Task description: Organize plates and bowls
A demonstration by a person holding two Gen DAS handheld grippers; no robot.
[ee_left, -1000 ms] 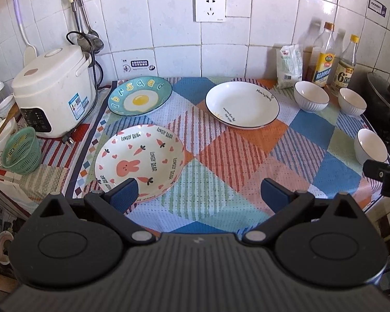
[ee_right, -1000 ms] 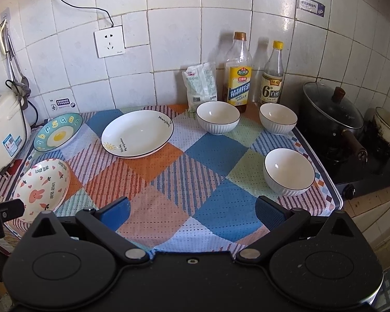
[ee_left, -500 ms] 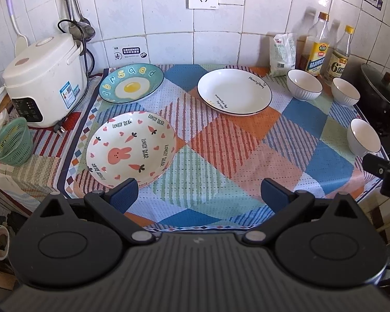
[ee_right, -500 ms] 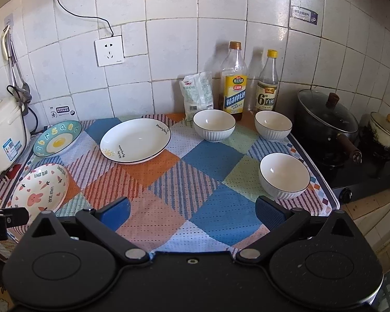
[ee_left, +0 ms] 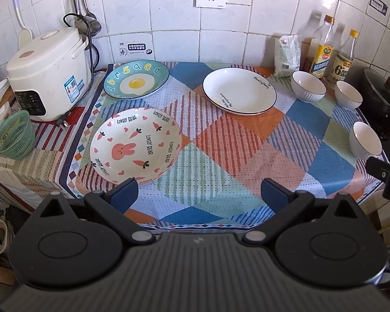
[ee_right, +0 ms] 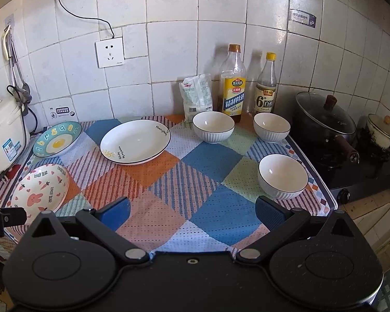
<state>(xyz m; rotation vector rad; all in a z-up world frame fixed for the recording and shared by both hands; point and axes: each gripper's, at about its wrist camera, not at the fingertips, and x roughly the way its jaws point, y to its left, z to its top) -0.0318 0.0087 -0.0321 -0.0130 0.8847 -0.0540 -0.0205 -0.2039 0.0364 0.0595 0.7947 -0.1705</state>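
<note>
While both hand-held grippers have drawn back from the desk, nothing is stacked yet; left hand-held gripper (ee_left: 198, 191) gapes wide, empty, nearest the rabbit plate (ee_left: 135, 144); right hand-held gripper (ee_right: 192, 212) likewise, with the nearest bowl (ee_right: 283, 175) right of that plate.

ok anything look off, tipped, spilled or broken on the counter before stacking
Nothing stands out. The three plates, bunny, egg and white, lie flat and apart on the cloth. The three white bowls sit upright and look empty. No spills or chips visible.
</note>
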